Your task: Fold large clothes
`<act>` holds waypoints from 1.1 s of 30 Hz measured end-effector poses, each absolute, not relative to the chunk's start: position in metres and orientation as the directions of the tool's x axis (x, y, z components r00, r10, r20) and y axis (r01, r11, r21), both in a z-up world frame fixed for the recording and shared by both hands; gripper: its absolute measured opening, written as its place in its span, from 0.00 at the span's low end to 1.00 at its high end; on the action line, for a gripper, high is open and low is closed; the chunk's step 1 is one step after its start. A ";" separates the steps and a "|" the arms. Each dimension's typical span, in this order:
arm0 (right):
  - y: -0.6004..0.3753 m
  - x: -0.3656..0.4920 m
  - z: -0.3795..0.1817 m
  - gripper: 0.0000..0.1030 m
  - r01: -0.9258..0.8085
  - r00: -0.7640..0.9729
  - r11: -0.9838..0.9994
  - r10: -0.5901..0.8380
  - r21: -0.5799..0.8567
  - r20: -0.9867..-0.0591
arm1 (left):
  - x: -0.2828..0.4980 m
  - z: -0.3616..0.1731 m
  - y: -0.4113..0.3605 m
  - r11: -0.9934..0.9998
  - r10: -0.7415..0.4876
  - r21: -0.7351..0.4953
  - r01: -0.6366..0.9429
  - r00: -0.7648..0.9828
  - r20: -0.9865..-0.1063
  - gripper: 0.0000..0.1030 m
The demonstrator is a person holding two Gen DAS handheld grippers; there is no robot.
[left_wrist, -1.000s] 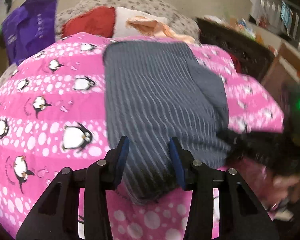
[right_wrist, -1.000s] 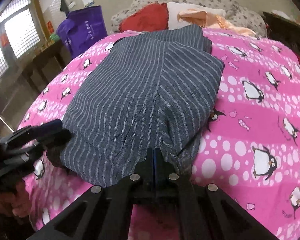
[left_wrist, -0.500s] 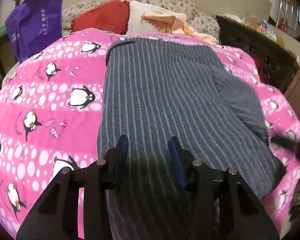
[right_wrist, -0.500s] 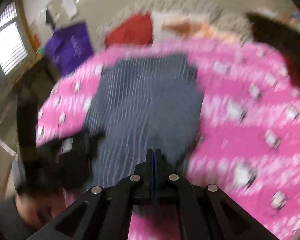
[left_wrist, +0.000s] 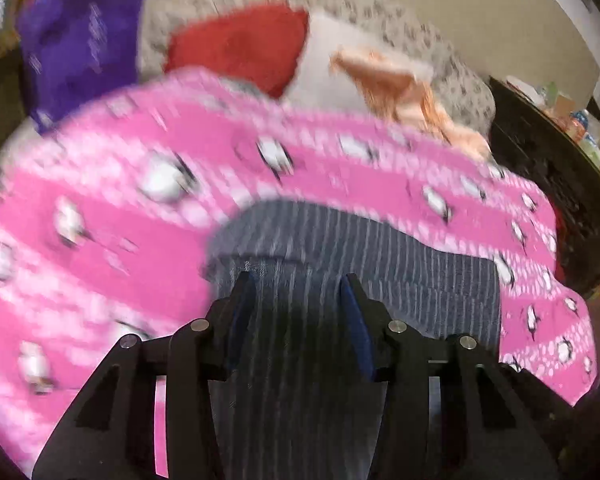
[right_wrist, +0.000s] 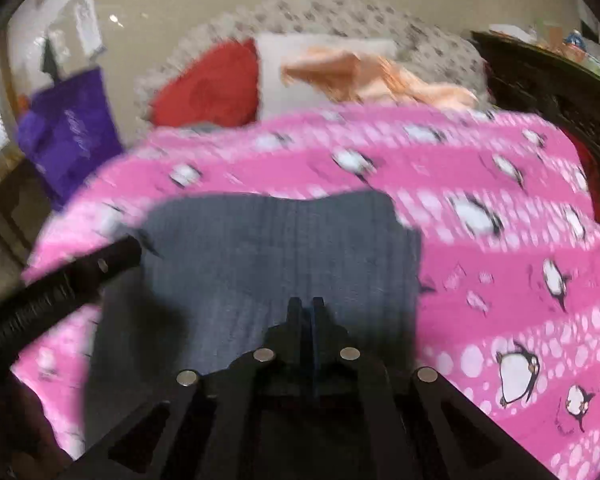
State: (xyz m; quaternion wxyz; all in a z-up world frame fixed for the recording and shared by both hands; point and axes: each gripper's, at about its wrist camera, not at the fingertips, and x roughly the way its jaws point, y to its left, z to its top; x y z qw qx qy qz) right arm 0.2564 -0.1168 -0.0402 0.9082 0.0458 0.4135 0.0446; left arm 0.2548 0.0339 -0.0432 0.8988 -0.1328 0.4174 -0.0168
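Note:
A grey striped garment [left_wrist: 400,248] lies on the pink penguin bedspread [left_wrist: 140,216], doubled over on itself. My left gripper [left_wrist: 296,280] has its jaws partway apart with the upper layer between the blue pads. That layer's folded edge and corner sit right at the fingertips. In the right wrist view the garment [right_wrist: 260,248] spreads around my right gripper [right_wrist: 306,304], whose jaws are pressed together on the cloth. The left gripper's black finger [right_wrist: 116,258] reaches the garment's left corner. Both views are motion-blurred.
At the head of the bed lie a red pillow [left_wrist: 240,52], a white pillow with an orange cloth [left_wrist: 388,80] and a spotted cushion behind them. A purple bag [left_wrist: 84,40] stands at the far left. Dark furniture [left_wrist: 560,184] borders the right side of the bed.
Both grippers have travelled up the bed toward the pillows. The garment's near edge came along with them, so the cloth now looks much shorter and lies in two layers.

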 end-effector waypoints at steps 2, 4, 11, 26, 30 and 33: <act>-0.126 0.257 -0.049 0.03 -0.036 0.655 0.988 0.138 0.153 -0.742 | 0.259 -0.066 0.034 0.965 -0.140 -0.249 -0.085 0.634 -0.761 0.43; -0.131 0.260 -0.054 0.03 -0.030 0.642 0.982 0.162 0.186 -0.749 | 0.256 -0.073 0.030 0.972 -0.119 -0.224 -0.075 0.662 -0.740 0.45; -0.137 0.264 -0.065 0.03 -0.031 0.643 0.969 0.208 0.247 -0.737 | 0.260 -0.079 0.017 0.988 -0.052 -0.138 -0.074 0.676 -0.735 0.52; -0.155 0.227 -0.007 0.07 -0.040 0.653 0.972 0.200 0.230 -0.730 | 0.243 -0.045 0.015 0.990 -0.136 -0.138 0.041 0.582 -0.802 0.81; -0.166 0.161 0.023 0.08 -0.084 0.663 0.986 0.163 0.143 -0.731 | 0.165 0.000 0.024 0.998 -0.066 -0.049 0.044 0.657 -0.751 0.84; -0.175 0.107 0.027 0.24 -0.102 0.651 0.985 0.171 0.138 -0.740 | 0.094 0.014 0.029 0.996 -0.091 -0.048 0.081 0.678 -0.730 0.84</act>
